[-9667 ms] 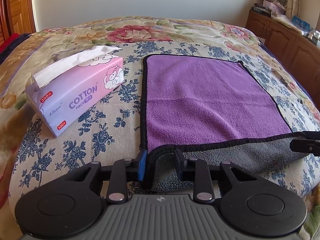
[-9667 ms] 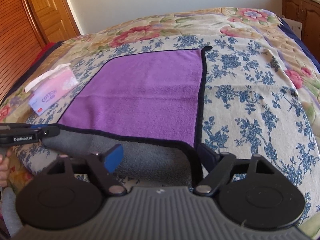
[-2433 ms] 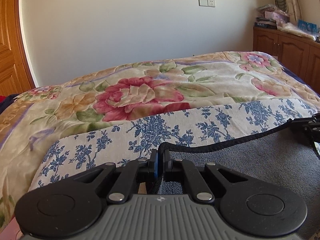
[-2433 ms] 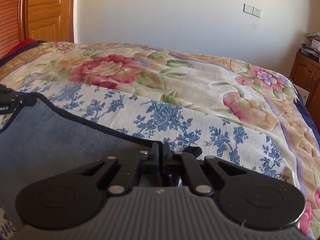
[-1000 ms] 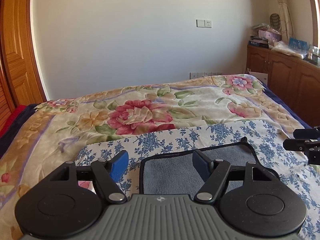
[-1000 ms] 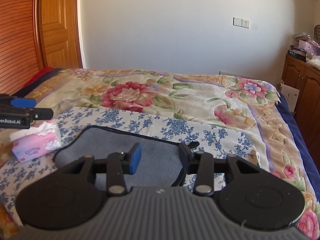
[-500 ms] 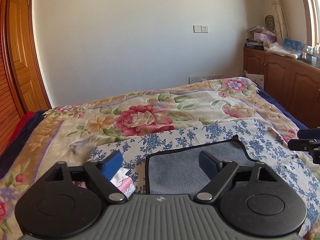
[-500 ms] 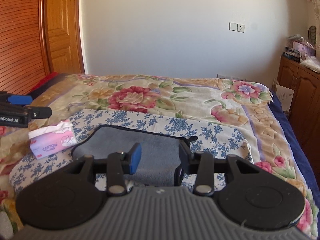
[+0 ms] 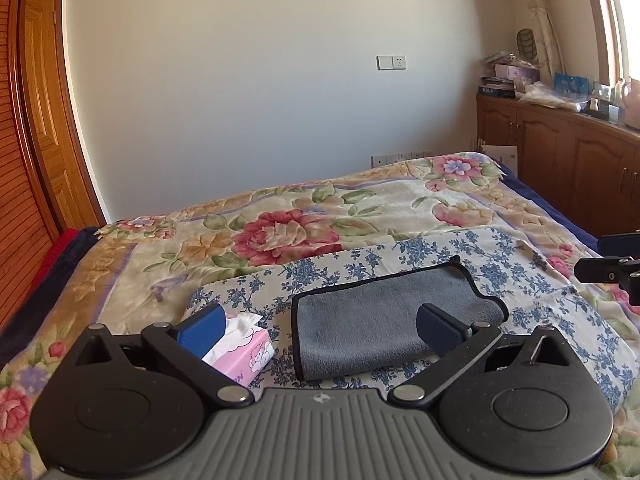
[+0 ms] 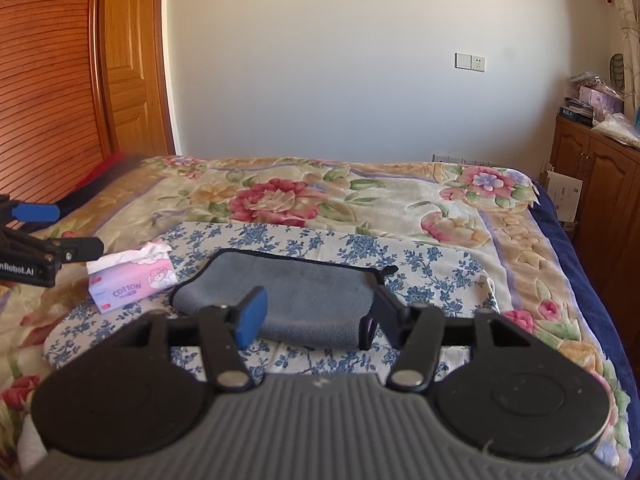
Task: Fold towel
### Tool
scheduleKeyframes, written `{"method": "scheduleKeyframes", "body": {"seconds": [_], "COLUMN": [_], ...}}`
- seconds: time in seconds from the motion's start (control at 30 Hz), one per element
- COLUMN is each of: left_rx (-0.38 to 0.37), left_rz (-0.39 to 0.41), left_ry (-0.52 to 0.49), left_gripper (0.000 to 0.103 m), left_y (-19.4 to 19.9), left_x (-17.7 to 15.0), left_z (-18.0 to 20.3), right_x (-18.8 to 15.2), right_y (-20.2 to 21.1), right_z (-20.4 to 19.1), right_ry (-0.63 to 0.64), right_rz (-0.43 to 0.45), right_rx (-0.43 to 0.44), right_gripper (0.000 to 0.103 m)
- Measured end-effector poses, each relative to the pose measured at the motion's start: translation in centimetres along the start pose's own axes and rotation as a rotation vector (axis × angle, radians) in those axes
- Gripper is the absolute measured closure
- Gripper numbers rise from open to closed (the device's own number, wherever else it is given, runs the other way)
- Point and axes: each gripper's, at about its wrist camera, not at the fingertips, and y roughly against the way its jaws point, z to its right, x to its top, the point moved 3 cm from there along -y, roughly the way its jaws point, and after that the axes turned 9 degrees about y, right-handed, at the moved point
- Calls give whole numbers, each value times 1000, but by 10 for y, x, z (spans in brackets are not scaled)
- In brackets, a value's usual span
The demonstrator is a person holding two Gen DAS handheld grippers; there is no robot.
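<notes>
The towel [image 9: 372, 320] lies folded in half on the bed, grey side up with a black hem; it also shows in the right wrist view [image 10: 296, 292]. My left gripper [image 9: 320, 326] is open and empty, held above and short of the towel. My right gripper [image 10: 316, 312] is open and empty, also raised back from the towel. The right gripper's tips [image 9: 608, 264] show at the right edge of the left wrist view. The left gripper [image 10: 40, 248] shows at the left edge of the right wrist view.
A pink tissue pack [image 9: 244, 350] lies left of the towel, seen also in the right wrist view [image 10: 130, 280]. The towel rests on a blue-flowered cloth [image 10: 432, 268] over a floral bedspread [image 9: 296, 232]. Wooden cabinets [image 9: 560, 160] stand at right, a wooden door [image 10: 128, 80] at left.
Both grippers carried the towel's near edge to the far edge and let go. Over the last second both have drawn back and up, open, and the folded towel stays flat.
</notes>
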Motion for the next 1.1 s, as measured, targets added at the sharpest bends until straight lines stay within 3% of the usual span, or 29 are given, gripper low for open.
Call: {"method": "scheduleKeyframes", "body": {"seconds": [0.07, 0.17, 0.3, 1.1], "left_rx": [-9, -16, -12, 32], "left_rz": [0, 0, 3, 14], "left_ry": [0, 13, 17, 60], "left_gripper": [0, 0, 0, 0], "left_y": [5, 11, 19, 38], "left_x": [-3, -6, -12, -57], "left_z": [1, 1, 3, -2], "right_x": [-2, -6, -13, -48], "right_y": [3, 7, 12, 31], "right_z": [-2, -6, -12, -32], "right_ry": [1, 2, 2, -22], "right_rz": [1, 7, 15, 14], "right_rx": [1, 11, 7, -56], "right_gripper": [33, 14, 0, 0]}}
